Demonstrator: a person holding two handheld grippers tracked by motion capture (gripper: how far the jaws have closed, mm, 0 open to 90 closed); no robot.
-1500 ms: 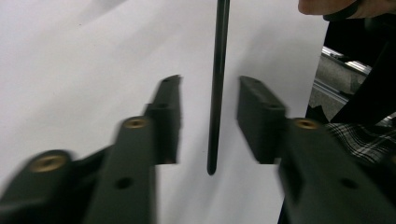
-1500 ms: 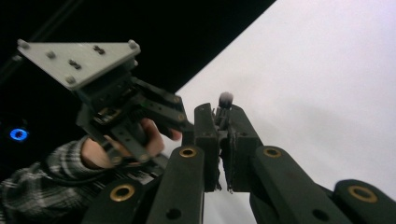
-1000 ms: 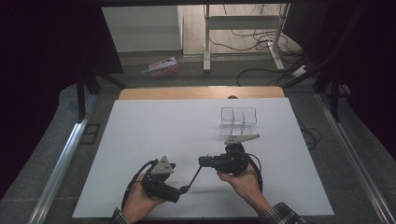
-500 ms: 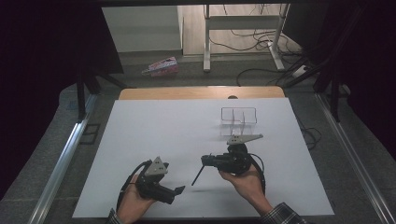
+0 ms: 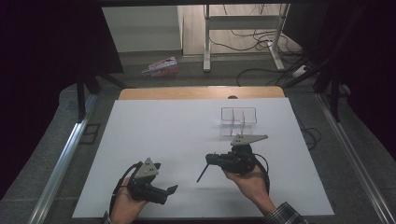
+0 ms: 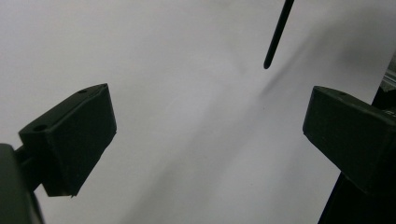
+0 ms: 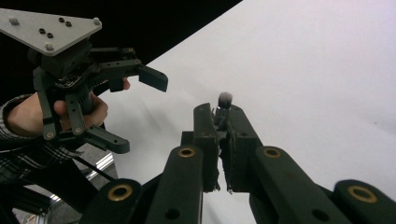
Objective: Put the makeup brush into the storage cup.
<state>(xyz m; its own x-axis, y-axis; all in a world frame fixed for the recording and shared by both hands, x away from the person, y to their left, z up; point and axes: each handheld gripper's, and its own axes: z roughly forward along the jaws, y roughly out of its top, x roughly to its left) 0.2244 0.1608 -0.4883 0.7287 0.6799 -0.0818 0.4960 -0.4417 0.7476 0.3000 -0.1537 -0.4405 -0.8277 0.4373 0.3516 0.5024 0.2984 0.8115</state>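
Note:
My right gripper point(image 5: 213, 159) is shut on a thin black brush point(image 5: 202, 172) near its head. The long handle slants down to the left, just above the white table point(image 5: 168, 130). In the right gripper view the jaws point(image 7: 219, 116) pinch the brush, and its small grey bristle tuft point(image 7: 225, 98) pokes out past them. My left gripper point(image 5: 169, 191) is open near the table's front edge, left of the handle's tip and apart from it. The left gripper view has its two pads point(image 6: 70, 140) wide apart, with the handle's end point(image 6: 277, 36) hanging beyond them.
A clear plastic organiser point(image 5: 238, 120) with dividers stands on the table behind my right gripper. A wooden strip point(image 5: 201, 93) runs along the table's far edge. Cables and a small colourful box point(image 5: 161, 66) lie on the floor beyond.
My left gripper has drawn back from the brush's handle end, toward the table's front edge and to the left. The right gripper keeps hold of the brush and has barely shifted.

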